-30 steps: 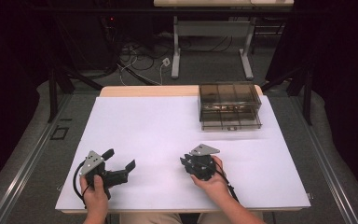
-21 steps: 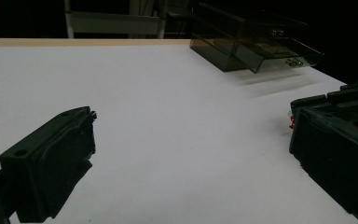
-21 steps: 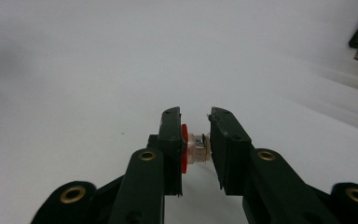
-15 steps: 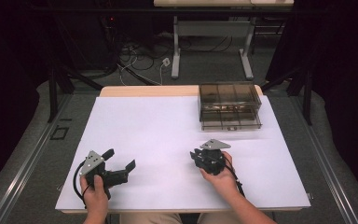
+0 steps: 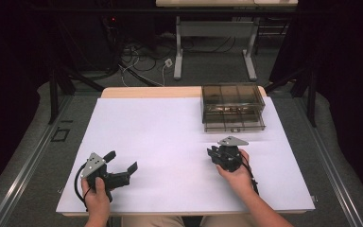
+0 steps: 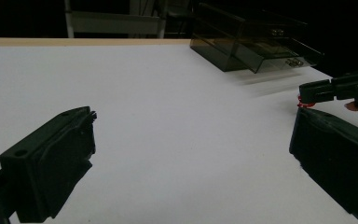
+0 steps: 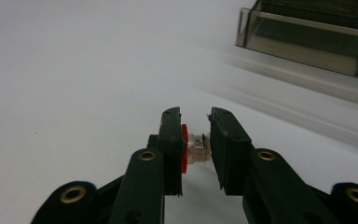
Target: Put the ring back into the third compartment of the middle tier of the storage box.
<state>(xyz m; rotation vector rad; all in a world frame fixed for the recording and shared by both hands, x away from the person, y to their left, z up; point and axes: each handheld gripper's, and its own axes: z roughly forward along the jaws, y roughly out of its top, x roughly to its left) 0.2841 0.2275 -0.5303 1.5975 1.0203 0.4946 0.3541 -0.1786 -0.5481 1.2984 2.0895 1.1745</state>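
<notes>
At the table's front left, my left gripper (image 5: pixel 121 161) rests low over the white sheet, its jaws wide apart with nothing between them (image 6: pixel 191 121). Right of centre, my right gripper (image 5: pixel 213 153) is shut on a small part (image 7: pixel 196 148) with a red cap and a pale body, held between the jaws (image 7: pixel 195 114) just above the sheet. The left gripper view catches this gripper (image 6: pixel 314 92) at its right edge, the part's red cap (image 6: pixel 301 103) at its tip. A smoky clear drawer box (image 5: pixel 231 106) stands a short way beyond the right gripper.
The white sheet (image 5: pixel 160 137) covers most of the wooden table. The drawer box (image 7: pixel 317 37) sits at the back right, with small items dimly visible inside (image 6: pixel 284 51). Dark floor, cables and a desk frame (image 5: pixel 215 33) lie past the far edge.
My right gripper has moved right and away from the person, closer to the drawer box, still holding the small part. The left gripper has stayed put.
</notes>
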